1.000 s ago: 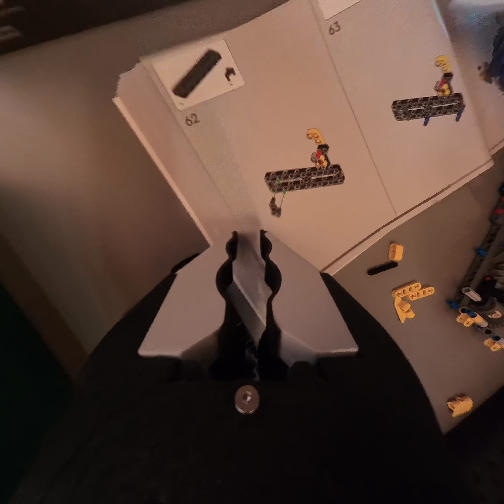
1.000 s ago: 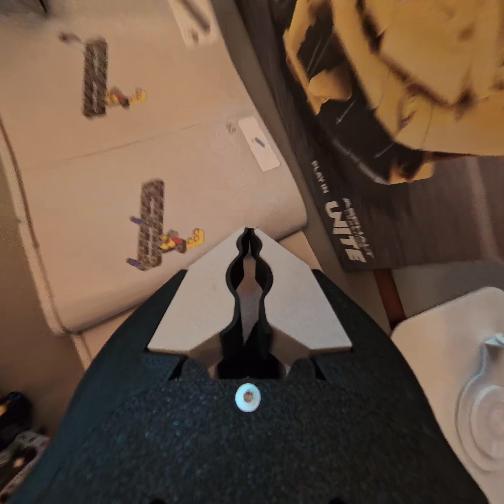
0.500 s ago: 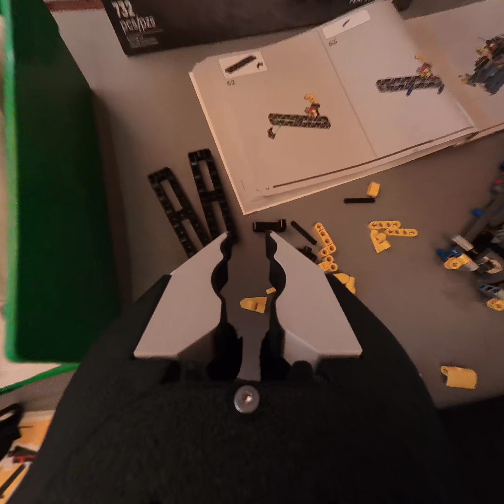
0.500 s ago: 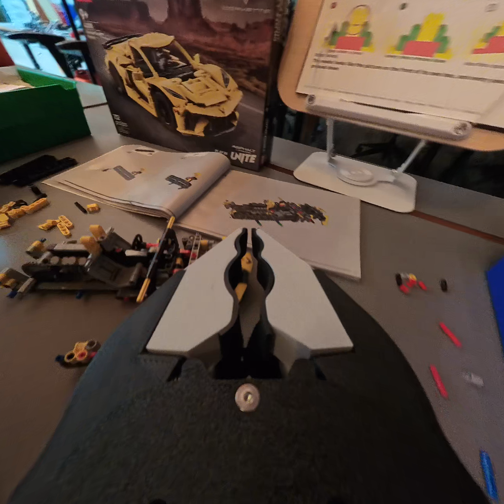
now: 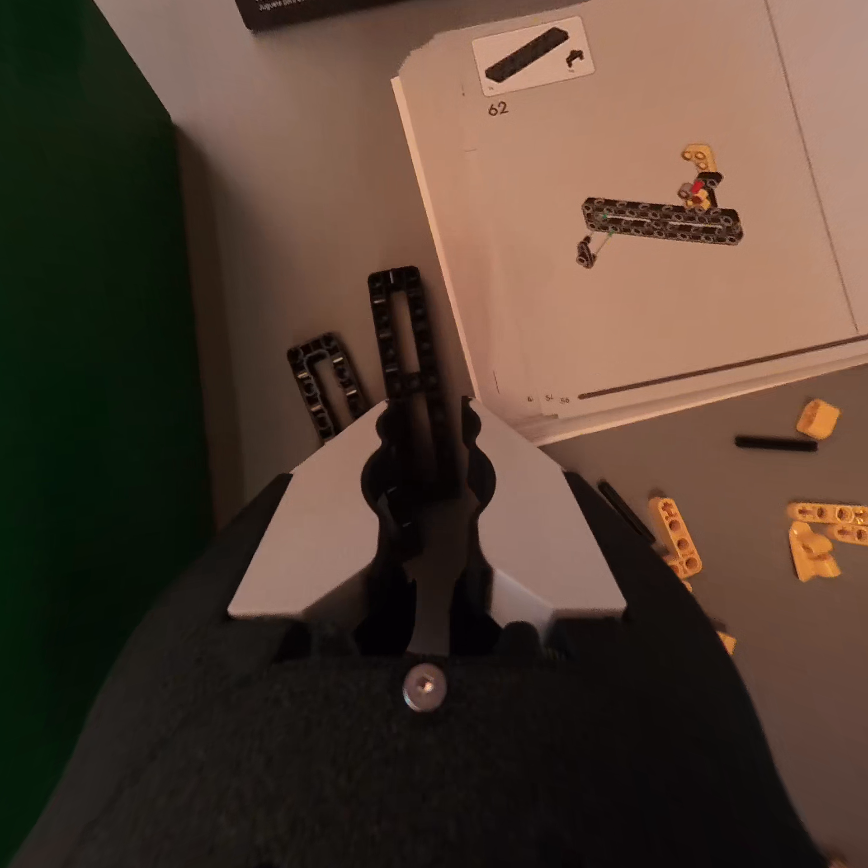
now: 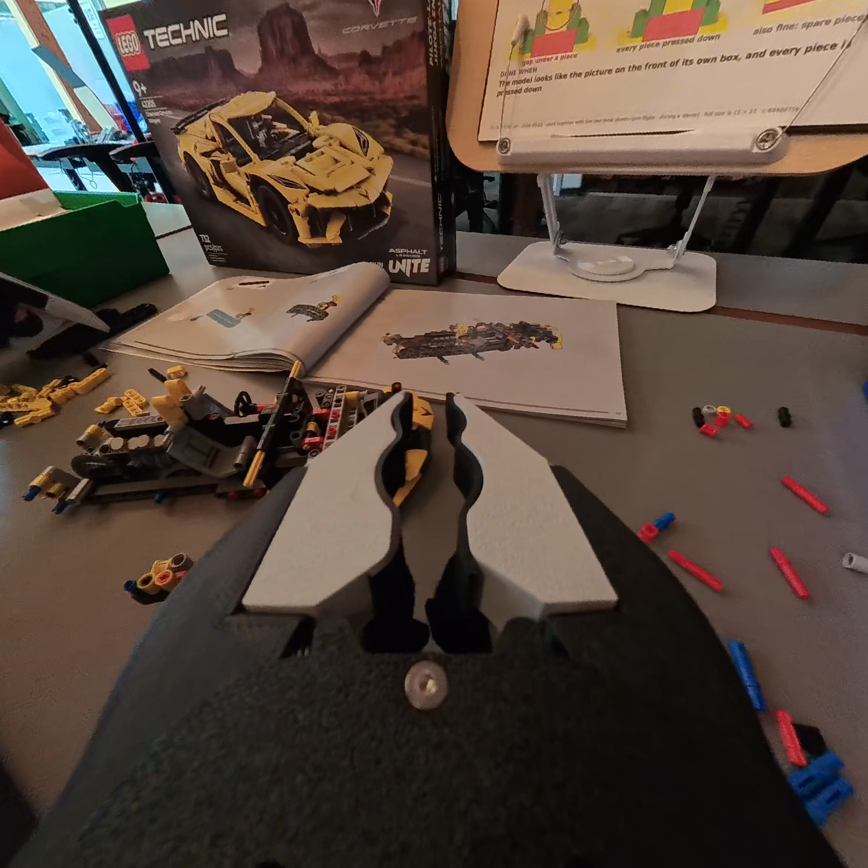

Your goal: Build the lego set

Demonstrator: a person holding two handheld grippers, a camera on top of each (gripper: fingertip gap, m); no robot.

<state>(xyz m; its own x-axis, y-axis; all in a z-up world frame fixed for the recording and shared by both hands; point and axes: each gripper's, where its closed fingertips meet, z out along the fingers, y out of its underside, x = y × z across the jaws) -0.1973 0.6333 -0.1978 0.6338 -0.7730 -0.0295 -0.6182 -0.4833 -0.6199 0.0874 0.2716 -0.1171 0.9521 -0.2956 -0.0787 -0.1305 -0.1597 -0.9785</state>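
Black frames (image 5: pixel 404 338), yellow beams (image 5: pixel 676 535), green bin (image 6: pixel 84 249) (red, blue pins (image 6: pixel 695 569))

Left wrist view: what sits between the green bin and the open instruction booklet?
In the left wrist view, two black frame beams lie there on grey table: a shorter one nearer the green bin, a longer one beside the instruction booklet, reaching between the left gripper fingers.

Left wrist view dim, warm-tinted, slightly blurred; right wrist view brighter, perhaps window-lit, edges bowed.
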